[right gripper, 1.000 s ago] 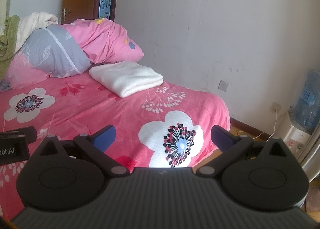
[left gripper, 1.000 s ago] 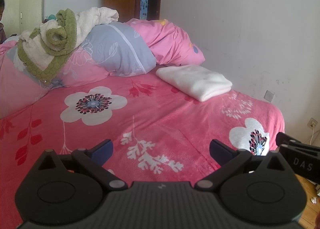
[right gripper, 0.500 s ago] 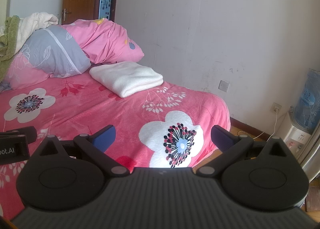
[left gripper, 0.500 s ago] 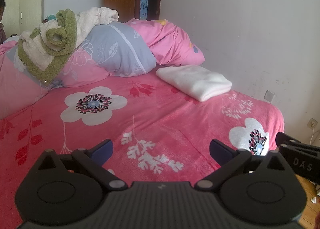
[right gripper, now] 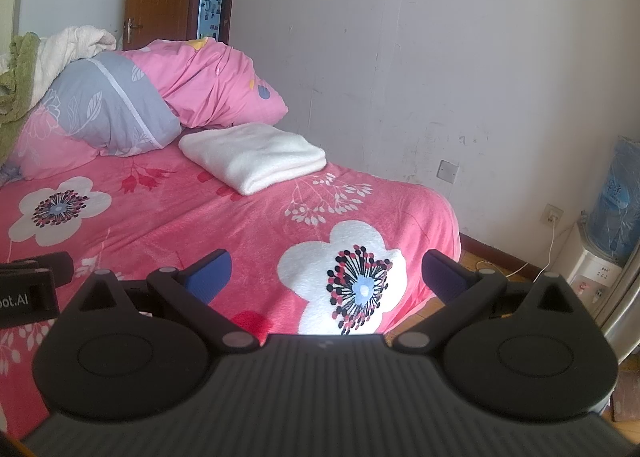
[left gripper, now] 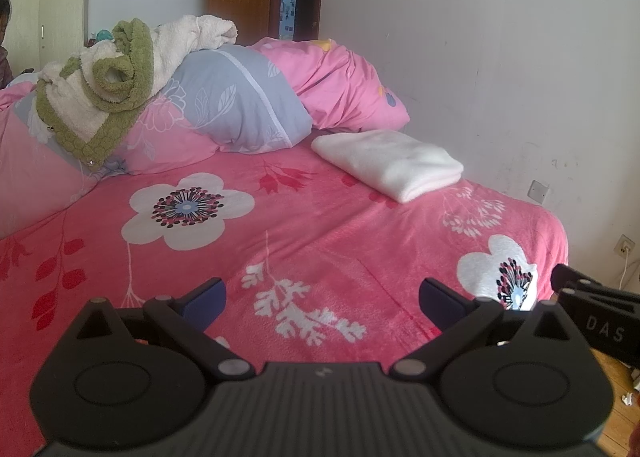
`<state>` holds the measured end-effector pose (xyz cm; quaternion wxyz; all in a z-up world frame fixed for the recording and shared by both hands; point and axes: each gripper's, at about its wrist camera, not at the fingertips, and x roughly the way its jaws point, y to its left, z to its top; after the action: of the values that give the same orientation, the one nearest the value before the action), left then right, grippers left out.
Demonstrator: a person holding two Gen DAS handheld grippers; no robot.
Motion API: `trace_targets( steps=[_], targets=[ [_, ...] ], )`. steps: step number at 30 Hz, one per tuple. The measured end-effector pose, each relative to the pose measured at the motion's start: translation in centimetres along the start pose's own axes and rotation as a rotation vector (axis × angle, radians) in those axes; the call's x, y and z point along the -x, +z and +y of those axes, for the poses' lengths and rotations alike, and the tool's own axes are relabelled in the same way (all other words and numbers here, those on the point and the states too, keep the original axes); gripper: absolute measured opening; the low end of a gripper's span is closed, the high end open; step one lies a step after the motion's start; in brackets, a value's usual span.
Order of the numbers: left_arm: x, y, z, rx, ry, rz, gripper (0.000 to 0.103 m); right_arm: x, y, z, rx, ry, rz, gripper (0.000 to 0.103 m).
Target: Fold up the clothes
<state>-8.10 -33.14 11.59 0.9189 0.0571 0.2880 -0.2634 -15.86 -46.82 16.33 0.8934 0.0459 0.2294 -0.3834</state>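
Observation:
A folded white garment lies flat at the far right of the pink flowered bed, near the wall. A crumpled cream and green fleece garment is heaped on the bedding at the far left. My left gripper hovers open over the bed's near edge, nothing between its blue pads. My right gripper is open too, over the bed's near right corner. Both are well short of the clothes. Each gripper's black side shows at the edge of the other's view.
A pink and grey quilt is bunched along the head of the bed. The white wall runs along the bed's right side. A water dispenser stands at the right on the wooden floor. A person is at the far left edge.

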Motion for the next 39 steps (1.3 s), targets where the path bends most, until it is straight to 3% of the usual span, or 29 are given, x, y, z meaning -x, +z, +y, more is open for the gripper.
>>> trace_targets(
  steps=[39],
  targets=[
    [-0.12, -0.06, 0.35, 0.005, -0.003, 0.006, 0.103, 0.19, 0.07, 0.27, 0.007, 0.004, 0.003, 0.102]
  ],
)
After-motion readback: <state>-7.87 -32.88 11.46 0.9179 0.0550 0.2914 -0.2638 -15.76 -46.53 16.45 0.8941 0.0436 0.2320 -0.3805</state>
